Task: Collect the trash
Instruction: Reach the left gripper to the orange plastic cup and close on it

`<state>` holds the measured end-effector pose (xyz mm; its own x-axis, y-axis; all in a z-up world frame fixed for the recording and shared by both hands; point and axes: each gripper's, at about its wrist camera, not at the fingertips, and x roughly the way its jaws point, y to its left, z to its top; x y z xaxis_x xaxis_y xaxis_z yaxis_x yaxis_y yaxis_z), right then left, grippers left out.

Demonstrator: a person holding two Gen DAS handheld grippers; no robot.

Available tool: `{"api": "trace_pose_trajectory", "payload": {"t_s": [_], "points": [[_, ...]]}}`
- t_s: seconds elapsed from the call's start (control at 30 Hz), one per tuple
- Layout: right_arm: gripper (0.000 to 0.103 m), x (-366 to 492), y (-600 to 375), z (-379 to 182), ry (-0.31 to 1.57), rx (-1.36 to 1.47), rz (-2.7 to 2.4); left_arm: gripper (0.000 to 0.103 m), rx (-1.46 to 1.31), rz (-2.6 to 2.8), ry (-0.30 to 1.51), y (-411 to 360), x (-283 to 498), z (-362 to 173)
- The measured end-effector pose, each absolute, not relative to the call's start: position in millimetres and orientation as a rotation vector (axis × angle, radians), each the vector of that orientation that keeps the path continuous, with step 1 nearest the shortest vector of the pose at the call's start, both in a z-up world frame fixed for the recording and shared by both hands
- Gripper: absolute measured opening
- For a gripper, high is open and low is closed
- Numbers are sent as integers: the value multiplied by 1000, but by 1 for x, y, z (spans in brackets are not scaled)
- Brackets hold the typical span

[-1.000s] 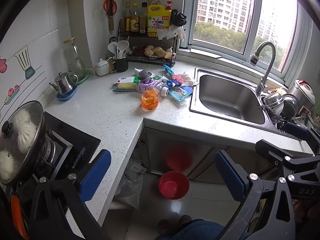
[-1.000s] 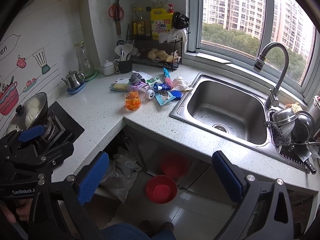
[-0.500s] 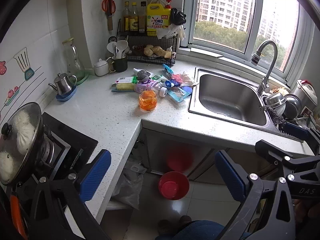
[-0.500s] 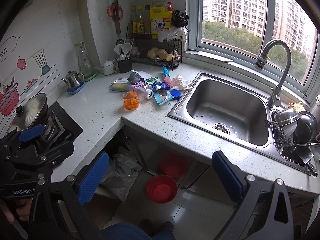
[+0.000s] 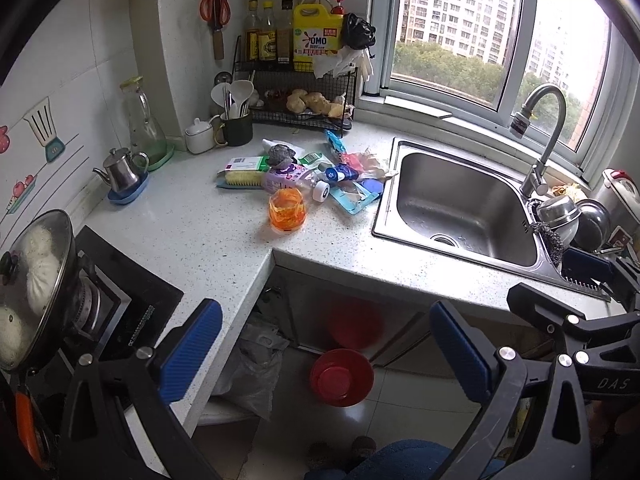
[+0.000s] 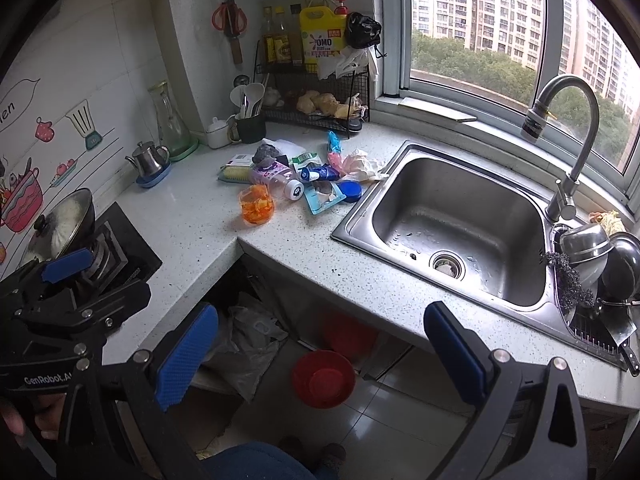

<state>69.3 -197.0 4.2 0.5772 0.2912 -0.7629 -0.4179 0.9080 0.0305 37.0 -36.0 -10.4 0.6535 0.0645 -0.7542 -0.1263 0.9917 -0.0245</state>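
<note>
A heap of trash lies on the speckled counter (image 5: pixel 192 232) left of the sink: an orange plastic cup (image 5: pixel 287 211) (image 6: pixel 256 203), a purple bottle (image 5: pixel 294 178) (image 6: pixel 276 176), a blue tube (image 5: pixel 340 173) (image 6: pixel 320 172), a teal wrapper (image 5: pixel 356 198) (image 6: pixel 322 196), crumpled pink paper (image 6: pixel 358 162) and a yellow brush (image 5: pixel 244 178). My left gripper (image 5: pixel 326 344) is open, well short of the heap and over the floor gap. My right gripper (image 6: pixel 320 346) is also open with nothing between its blue pads. A red bin (image 5: pixel 342 376) (image 6: pixel 323 378) stands on the floor below.
The steel sink (image 6: pixel 456 220) with its tap (image 6: pixel 560 136) takes up the right side; bowls (image 6: pixel 592 248) pile beside it. A lidded pot (image 5: pixel 32 288) sits on the stove at left. A kettle (image 5: pixel 122 172), carafe, utensil cup and wire rack (image 5: pixel 304 92) line the back wall. A grey plastic bag (image 5: pixel 252 368) lies under the counter.
Both views have shifted slightly toward the counter; the trash heap sits a little lower and nearer. Both grippers stay open and nothing on the counter has moved.
</note>
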Motion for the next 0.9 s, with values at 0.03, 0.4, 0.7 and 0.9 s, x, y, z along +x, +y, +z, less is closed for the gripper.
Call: {"api": "trace_pose_trajectory", "payload": {"t_s": [0.03, 0.4, 0.7, 0.9], "points": [[103, 72, -197, 4, 859, -163, 423, 103, -60, 119, 858, -38, 40, -11], [103, 114, -186, -13, 908, -147, 439, 103, -32, 135, 924, -19, 98, -31], [103, 183, -165, -38, 974, -80, 331, 103, -39, 44, 1018, 33, 205, -64], [103, 224, -144, -51, 1039, -58, 264, 103, 52, -48, 1106, 51, 264, -94]]}}
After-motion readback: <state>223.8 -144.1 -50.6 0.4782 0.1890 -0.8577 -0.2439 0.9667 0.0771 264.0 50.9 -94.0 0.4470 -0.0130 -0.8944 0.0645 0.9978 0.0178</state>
